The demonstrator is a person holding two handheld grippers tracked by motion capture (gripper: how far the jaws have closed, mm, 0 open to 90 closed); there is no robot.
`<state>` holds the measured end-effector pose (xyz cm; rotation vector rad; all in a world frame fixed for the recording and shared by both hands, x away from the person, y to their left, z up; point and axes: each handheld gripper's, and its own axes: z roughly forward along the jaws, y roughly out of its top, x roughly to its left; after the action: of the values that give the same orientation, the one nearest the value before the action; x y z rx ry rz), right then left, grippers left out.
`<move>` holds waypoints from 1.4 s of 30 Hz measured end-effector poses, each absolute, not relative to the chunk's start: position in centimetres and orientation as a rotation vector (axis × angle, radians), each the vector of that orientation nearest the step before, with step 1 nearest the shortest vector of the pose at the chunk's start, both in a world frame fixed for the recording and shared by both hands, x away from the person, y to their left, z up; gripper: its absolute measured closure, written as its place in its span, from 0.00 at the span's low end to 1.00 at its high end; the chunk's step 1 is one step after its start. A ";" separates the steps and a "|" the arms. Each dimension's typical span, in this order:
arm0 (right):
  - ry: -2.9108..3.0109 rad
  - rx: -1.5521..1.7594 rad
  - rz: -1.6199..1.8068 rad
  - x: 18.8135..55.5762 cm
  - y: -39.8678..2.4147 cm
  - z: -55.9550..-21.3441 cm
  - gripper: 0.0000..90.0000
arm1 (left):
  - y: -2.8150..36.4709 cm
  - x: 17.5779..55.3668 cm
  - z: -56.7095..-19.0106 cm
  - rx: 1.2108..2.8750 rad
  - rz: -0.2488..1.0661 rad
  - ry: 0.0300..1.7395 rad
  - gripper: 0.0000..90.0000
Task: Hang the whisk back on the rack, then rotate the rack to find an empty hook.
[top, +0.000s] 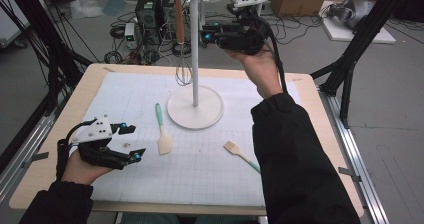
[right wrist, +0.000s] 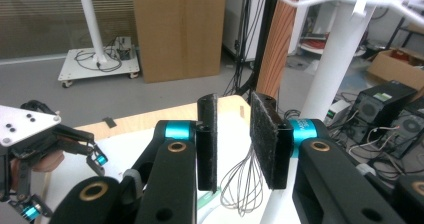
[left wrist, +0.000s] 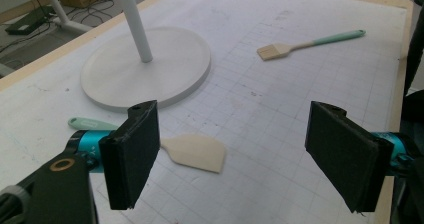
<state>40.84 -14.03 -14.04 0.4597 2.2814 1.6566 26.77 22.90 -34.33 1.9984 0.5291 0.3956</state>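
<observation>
A whisk with a wooden handle hangs from a hook of the white rack, its wire head low beside the pole. My right gripper is raised just right of the whisk's handle. In the right gripper view its jaws stand a narrow gap apart with nothing between them, and the whisk hangs just beyond. My left gripper rests low at the table's front left, open wide and empty. A teal-handled spatula lies flat just past it.
A teal-handled pastry brush lies on the gridded mat right of centre. The rack's round base sits mid-table. Computer towers, cables and cardboard boxes crowd the floor beyond the far edge; black stand legs flank the table.
</observation>
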 end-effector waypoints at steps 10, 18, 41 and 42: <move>2.268 0.468 1.660 41.1 -14.3 -14.2 0.81 | 22.9 26.7 -34.3 1.995 0.399 0.530 0.25; 2.278 0.470 1.645 41.1 -14.1 -14.2 0.82 | 22.9 26.7 -34.3 1.992 0.399 0.531 0.25; 2.259 0.508 1.638 41.9 -15.0 -13.2 0.89 | 23.1 26.7 -34.2 1.983 0.401 0.535 0.25; 2.262 0.511 1.640 41.9 -15.1 -13.4 0.89 | 23.1 26.7 -34.1 1.983 0.402 0.534 0.25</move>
<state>41.88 -15.10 -13.41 0.5106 2.2617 1.6398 26.70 23.14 -34.14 1.9833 0.5337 0.4018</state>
